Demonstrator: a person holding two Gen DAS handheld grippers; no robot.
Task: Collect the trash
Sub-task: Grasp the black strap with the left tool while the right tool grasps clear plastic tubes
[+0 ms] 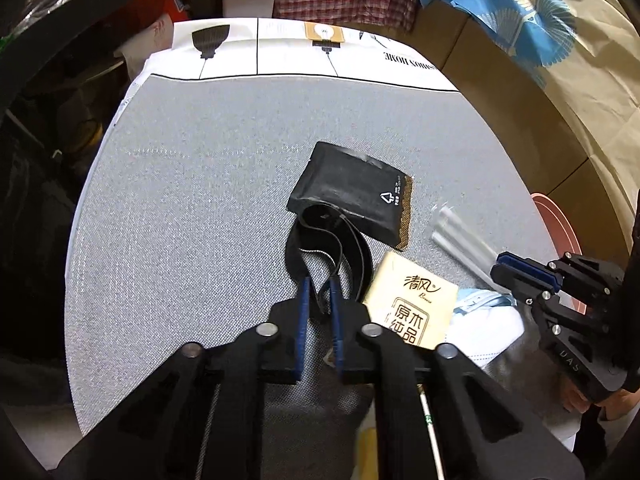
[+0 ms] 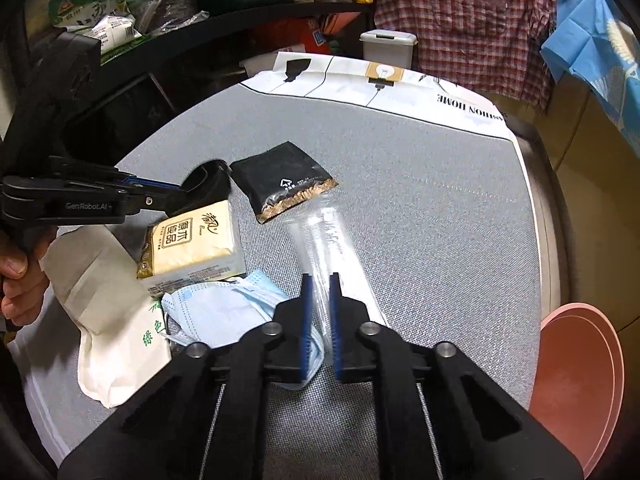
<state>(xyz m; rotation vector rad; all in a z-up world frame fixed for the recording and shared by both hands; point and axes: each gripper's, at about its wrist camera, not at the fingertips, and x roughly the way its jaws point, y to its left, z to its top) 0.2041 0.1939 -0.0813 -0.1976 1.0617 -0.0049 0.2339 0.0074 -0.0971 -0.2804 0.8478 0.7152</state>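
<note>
Two tools down on the grey table (image 2: 420,208), both clamped. Left tool (image 1: 319,280) has its blue pads closed on a black floppy strap/loop (image 1: 320,240) lying just in front of a black foil pouch (image 1: 356,196); the strap runs between the pads and touches the pouch's near edge. Right tool (image 2: 320,276) is closed on the near end of a clear plastic sleeve (image 2: 324,232), which stretches away toward the black pouch and stops just short of it.

Rest of the trash sits in a cluster between the two tools: a cream tissue pack (image 2: 192,244) beside the strap, a blue face mask (image 2: 224,304) touching the pack's near side and tucked partly under the right tool's left finger, and a white paper bag with green print (image 2: 112,320) at the left edge, partly under the pack.

White lidded bin (image 2: 388,46) stands beyond the far table edge. Pink round thing (image 2: 576,380) off the right edge, can't tell what it is.
</note>
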